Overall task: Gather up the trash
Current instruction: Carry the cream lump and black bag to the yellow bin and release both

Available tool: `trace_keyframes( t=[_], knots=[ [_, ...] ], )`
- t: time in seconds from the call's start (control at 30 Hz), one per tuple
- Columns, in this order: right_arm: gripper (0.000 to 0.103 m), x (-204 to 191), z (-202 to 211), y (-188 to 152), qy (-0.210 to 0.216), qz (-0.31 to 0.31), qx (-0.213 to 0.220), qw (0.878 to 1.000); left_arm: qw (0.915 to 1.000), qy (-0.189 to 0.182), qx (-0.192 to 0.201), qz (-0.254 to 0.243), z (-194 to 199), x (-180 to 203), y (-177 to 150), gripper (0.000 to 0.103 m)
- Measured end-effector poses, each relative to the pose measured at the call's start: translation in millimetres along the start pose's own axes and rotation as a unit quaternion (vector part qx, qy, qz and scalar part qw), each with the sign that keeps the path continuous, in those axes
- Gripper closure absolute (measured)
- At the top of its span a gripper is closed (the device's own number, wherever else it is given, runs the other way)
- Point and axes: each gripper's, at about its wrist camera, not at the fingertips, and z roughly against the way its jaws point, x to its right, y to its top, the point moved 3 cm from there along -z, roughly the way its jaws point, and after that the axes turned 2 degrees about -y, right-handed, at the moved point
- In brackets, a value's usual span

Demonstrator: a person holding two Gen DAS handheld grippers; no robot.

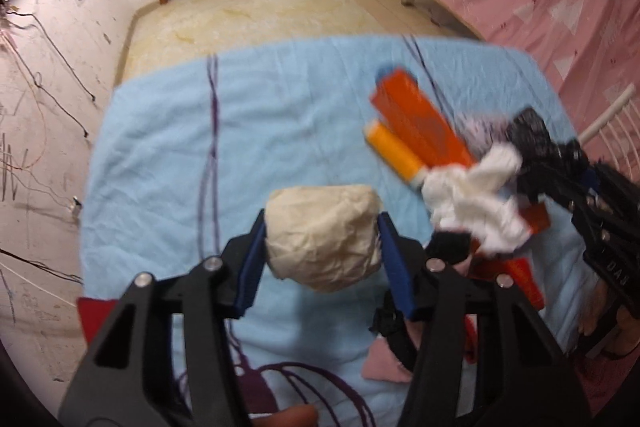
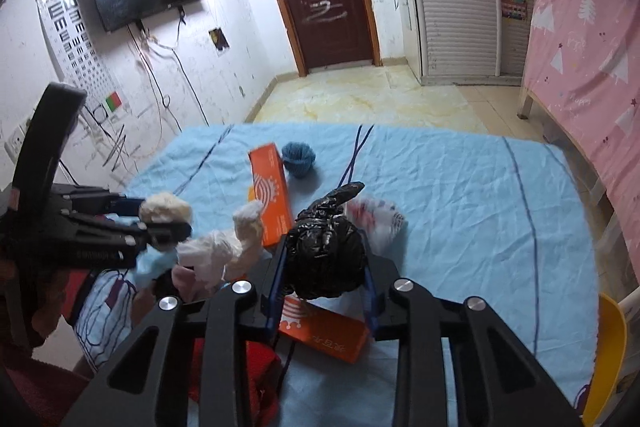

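Pretty cluttered spread here on the light blue sheet (image 2: 460, 211): a long orange box (image 2: 270, 191) lies flat with a blue knitted ball thing (image 2: 298, 160) just past its far end, and a second orange box (image 2: 324, 331) sits under the right gripper. There's also a white crumpled tissue (image 2: 224, 247) bunched between the two grippers, touching the long box, plus a thin white printed plastic bag (image 2: 376, 219) right behind the black one. An orange tube (image 1: 394, 151) lies alongside the long box in the left view. A pink-sheeted bed (image 2: 584, 59) runs along the right side. Now the trash itself: the left gripper (image 1: 322, 247) has its blue pads pressed on both sides of a beige crumpled paper wad (image 1: 324, 235), which looks lifted off the sheet. The right gripper (image 2: 324, 267) is clamped narrow on a black crinkly trash bag (image 2: 326, 251), knotted at the top, hanging just above the second orange box.
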Motion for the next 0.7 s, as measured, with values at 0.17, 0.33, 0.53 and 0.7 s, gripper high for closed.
trace_keyframes(
  t=[0.17,0.33,0.53,0.7],
  knots=[
    [0.078,16.1,19.1,2.5,0.0,-0.023,0.027,0.999,0.9993,0.004,0.037,-0.002,27.2,8.9,15.6,0.052],
    [0.078,45.3,39.9,-0.6,-0.014,-0.048,0.049,0.998,0.9982,-0.014,0.057,-0.016,40.4,41.8,28.0,0.052],
    [0.078,90.1,72.1,-14.7,-0.039,-0.088,0.075,0.993,0.996,-0.051,0.054,-0.051,34.4,106.8,32.0,0.052],
    [0.078,133.7,101.8,-33.0,-0.068,-0.124,0.093,0.986,0.9916,-0.081,0.049,-0.088,25.2,171.1,34.4,0.052]
  ],
)
